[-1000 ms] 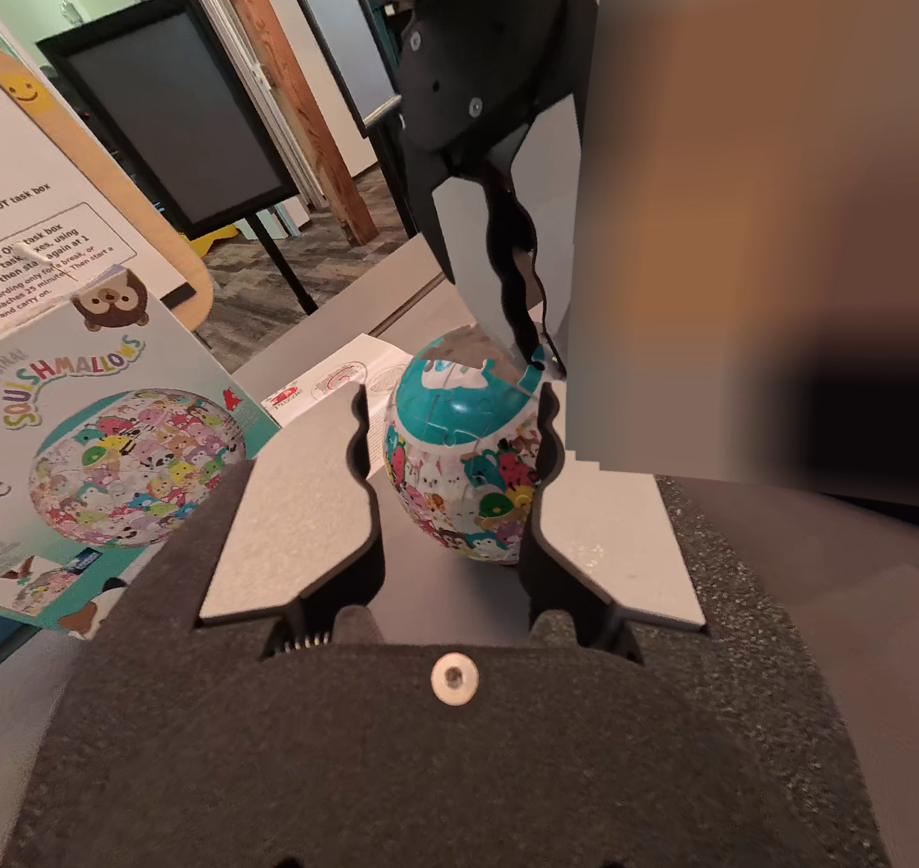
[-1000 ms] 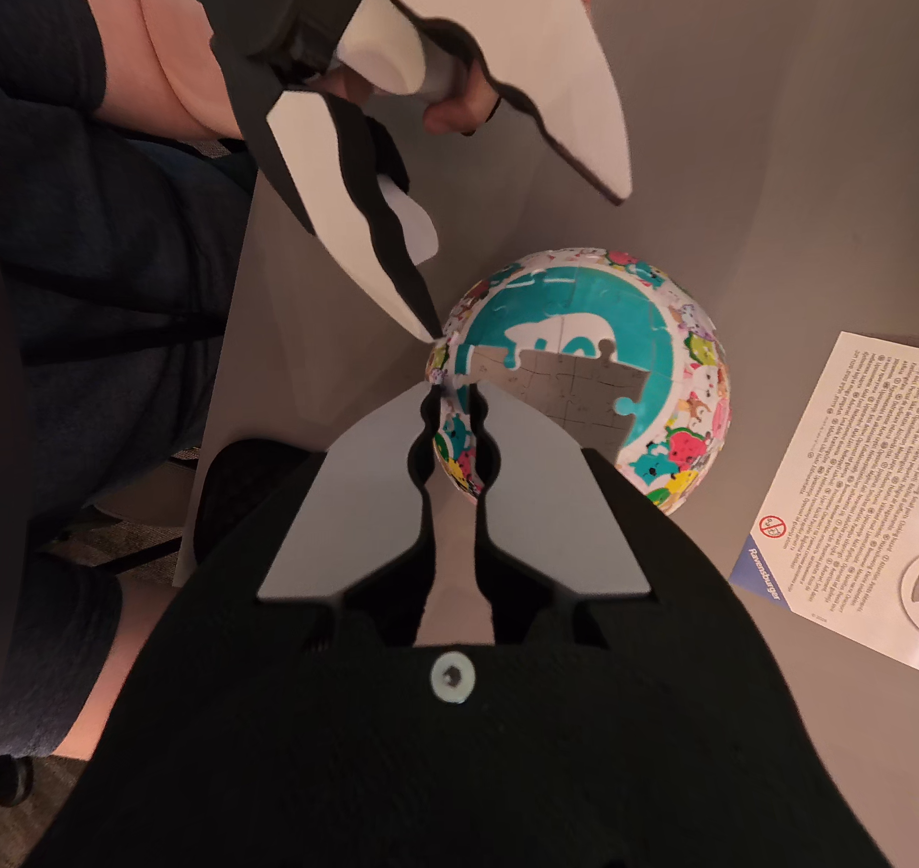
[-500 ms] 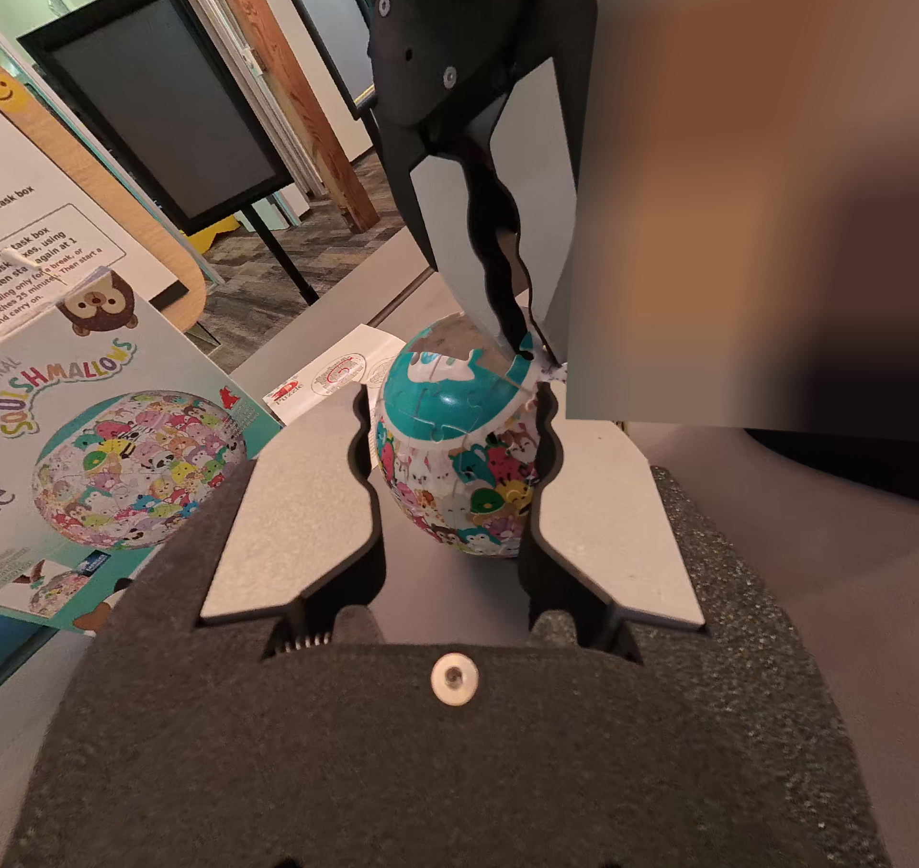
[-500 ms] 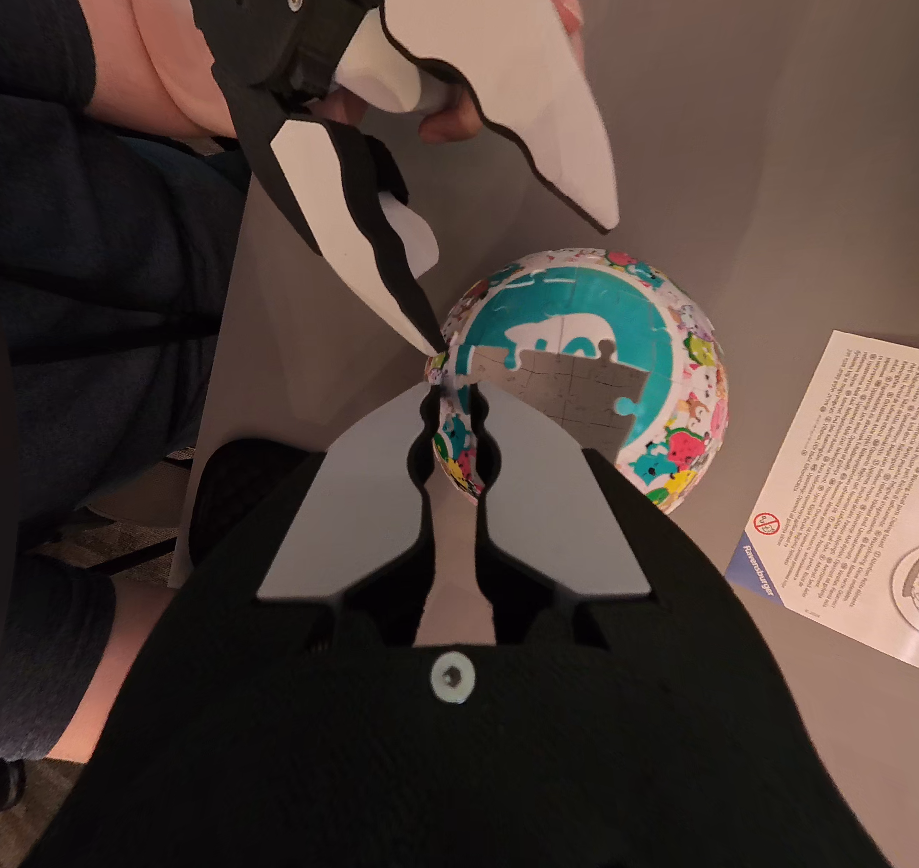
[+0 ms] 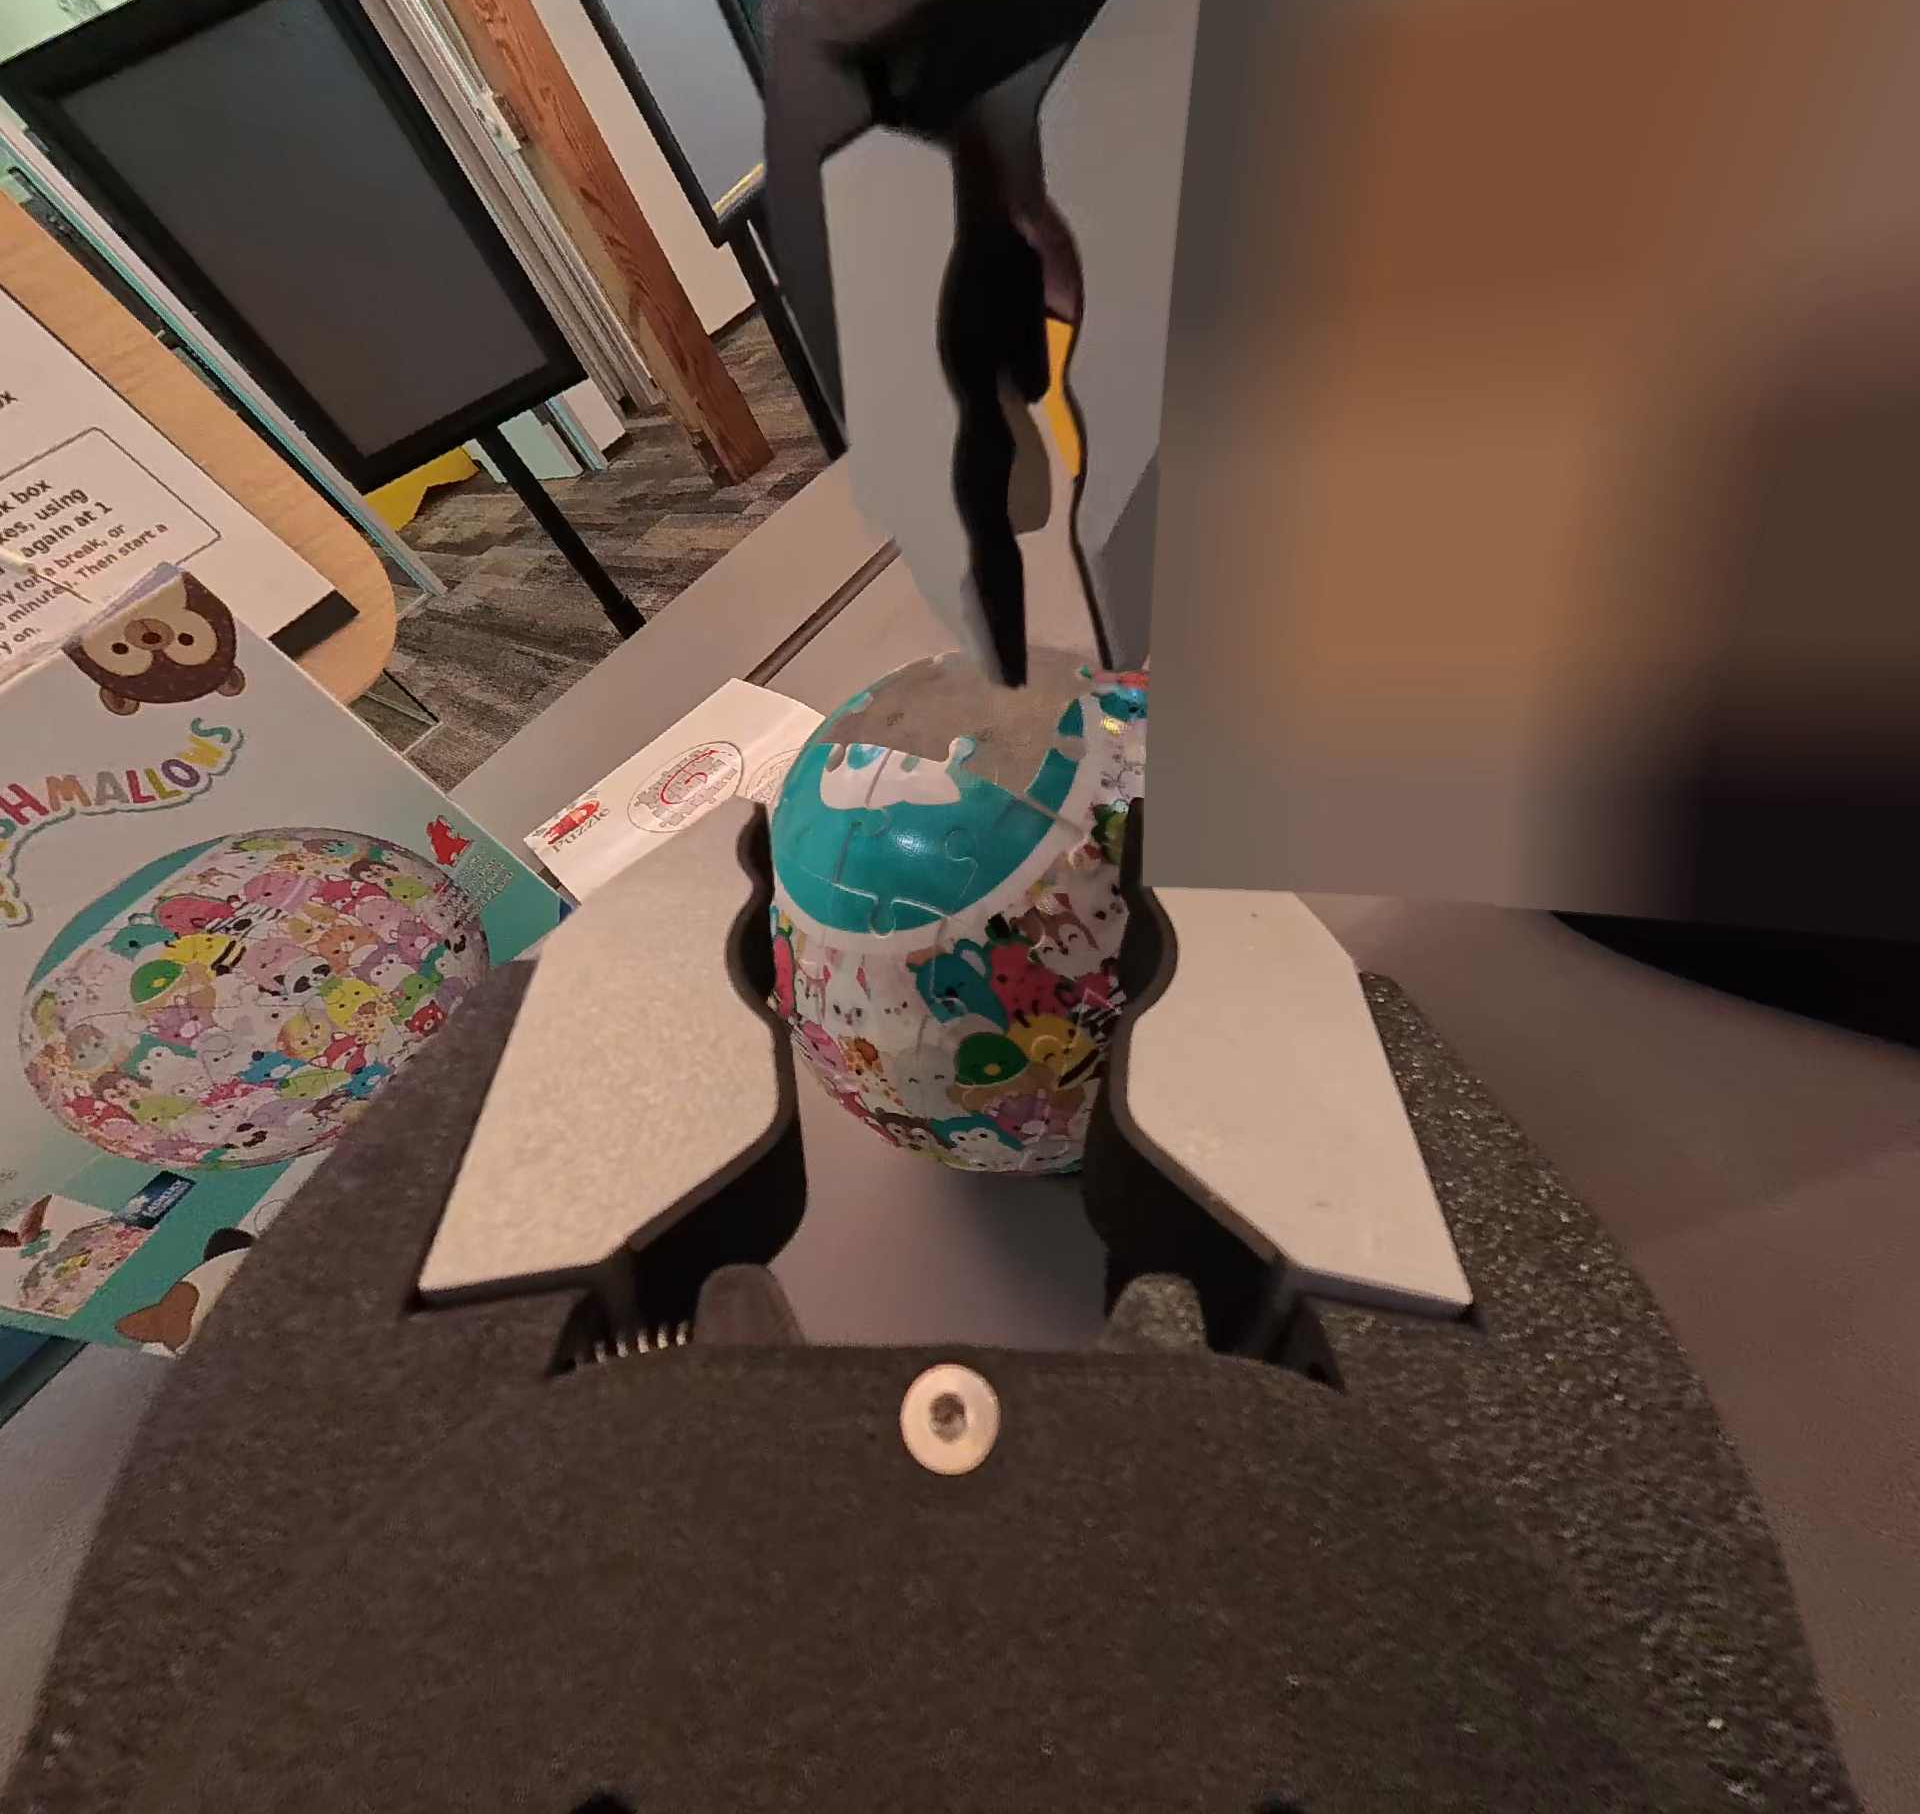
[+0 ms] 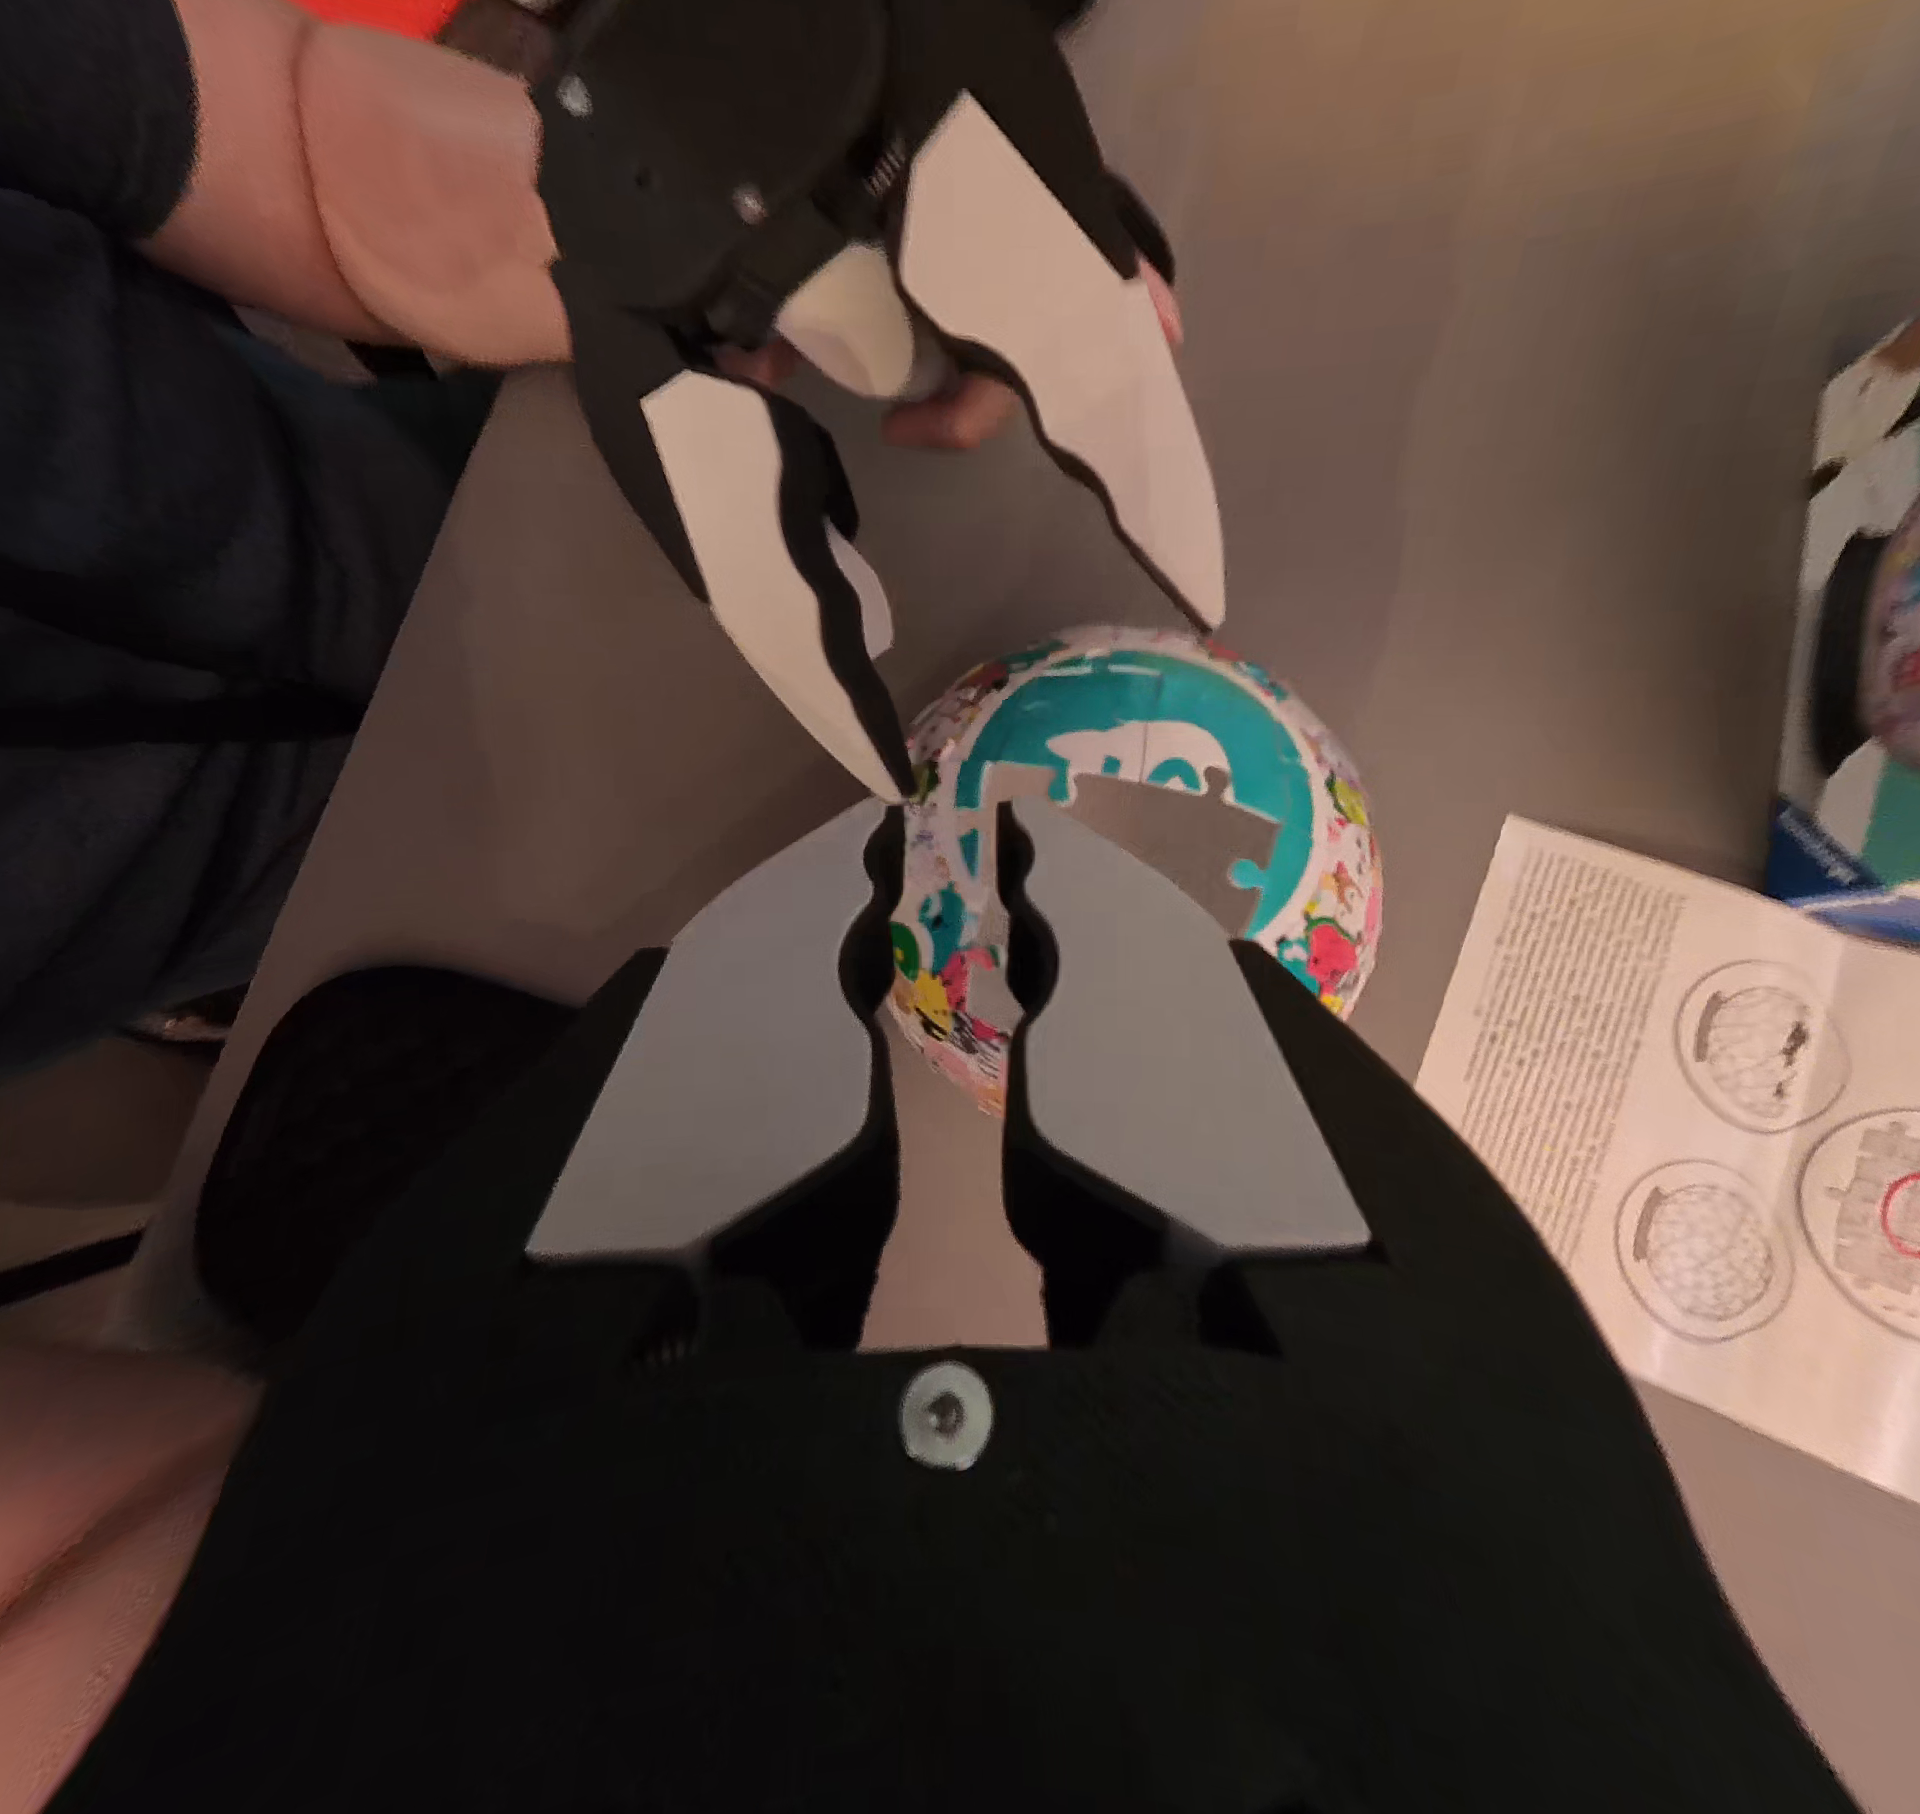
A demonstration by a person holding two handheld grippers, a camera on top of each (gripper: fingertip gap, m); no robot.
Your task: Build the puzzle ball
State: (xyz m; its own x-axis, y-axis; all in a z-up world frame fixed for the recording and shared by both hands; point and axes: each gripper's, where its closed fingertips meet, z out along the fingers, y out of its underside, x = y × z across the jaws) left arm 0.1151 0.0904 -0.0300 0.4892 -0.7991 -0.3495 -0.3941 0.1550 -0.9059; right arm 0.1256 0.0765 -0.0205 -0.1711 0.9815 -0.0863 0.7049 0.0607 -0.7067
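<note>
The puzzle ball [image 5: 935, 1016], colourful with a teal cap, stands on the grey table [image 6: 1558, 362]. A grey jigsaw-edged gap [image 6: 1164, 829] is open at its top. My left gripper [image 5: 945, 860] straddles the ball, with a finger touching each side; it also shows in the right wrist view [image 6: 1055, 706]. My right gripper [image 6: 945, 814] is nearly shut and comes down from above. Its tips [image 5: 1013, 673] rest on the grey gap [image 5: 977, 725]. A pale sliver at those tips looks like a puzzle piece.
The puzzle's box [image 5: 239, 933] stands left of the ball and also shows in the right wrist view [image 6: 1860, 621]. An instruction leaflet [image 6: 1662, 1089] lies beside the ball. A person's hand [image 6: 416, 206] holds the left gripper near the table's edge. A dark display on a stand [image 5: 291, 206] is behind. The grippers are tip to tip, or close to it.
The right gripper has pulled back a little, so the ball looks smaller and the box has come into its view. Its tips have shifted onto the grey gap. The left gripper still straddles the ball.
</note>
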